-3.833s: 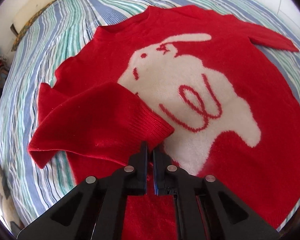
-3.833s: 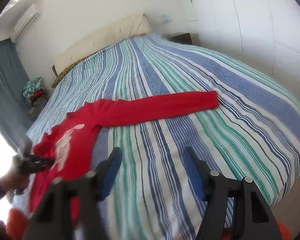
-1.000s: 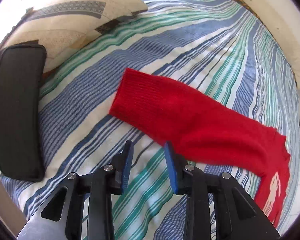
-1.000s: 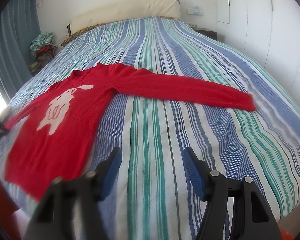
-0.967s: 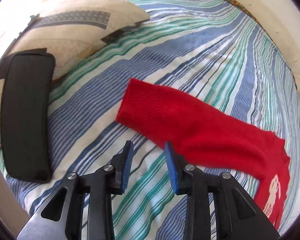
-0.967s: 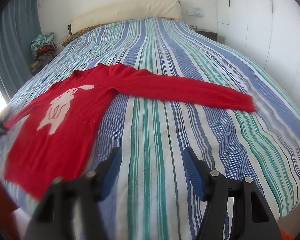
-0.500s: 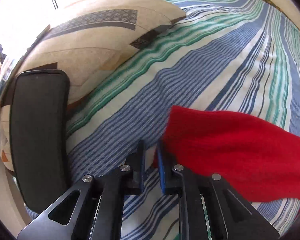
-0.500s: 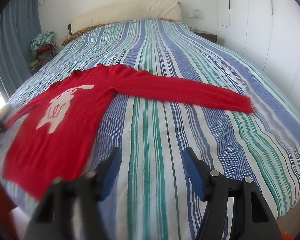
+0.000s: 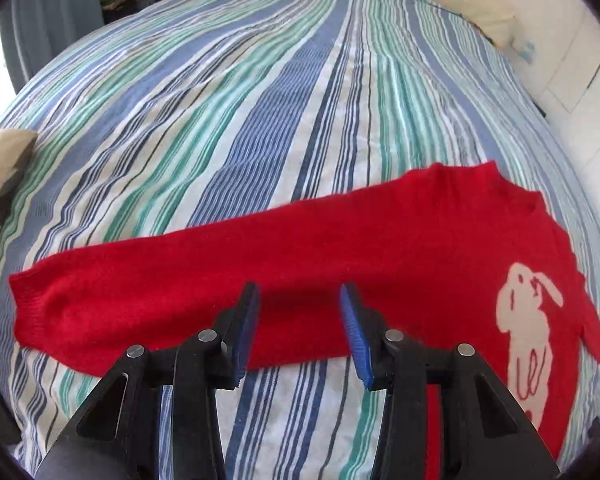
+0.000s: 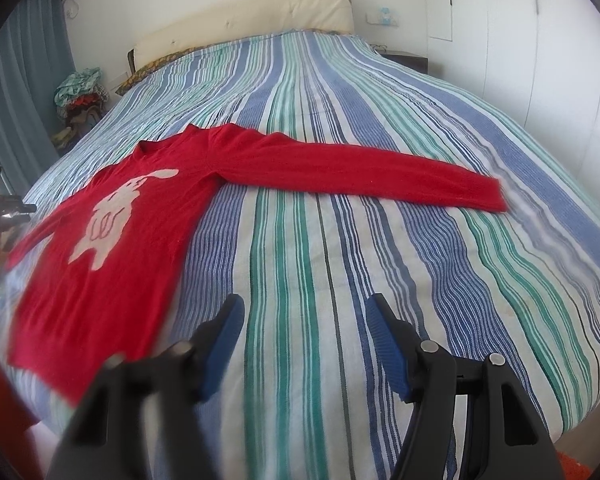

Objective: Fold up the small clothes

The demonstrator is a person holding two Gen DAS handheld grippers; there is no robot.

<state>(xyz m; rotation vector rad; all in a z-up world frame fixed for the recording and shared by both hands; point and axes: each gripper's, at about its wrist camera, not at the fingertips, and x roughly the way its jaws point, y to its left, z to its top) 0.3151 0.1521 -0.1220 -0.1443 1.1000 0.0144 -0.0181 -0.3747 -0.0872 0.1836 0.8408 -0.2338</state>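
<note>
The red sweater (image 10: 112, 240) lies flat, front up, on the striped bedspread (image 10: 340, 264), its white rabbit motif (image 10: 116, 212) showing and both sleeves spread out to the sides. In the right wrist view the body sits at the left of the bed and one long sleeve (image 10: 364, 176) runs rightward across the stripes, ending in a cuff (image 10: 494, 196) at the far right. In the left wrist view the other sleeve (image 9: 228, 280) stretches leftward from the shoulder, its long axis crossing in front of the left gripper (image 9: 300, 320), whose blue-padded fingers stand apart and hold nothing; the sleeve's middle lies just beyond the tips, the cuff (image 9: 24, 300) well off to the left. The right gripper (image 10: 304, 340) is also spread wide and empty, over bare bedspread, well apart from its sleeve. The left gripper is therefore the nearer to cloth, and folding that sleeve inward looks like the likely next step.
</note>
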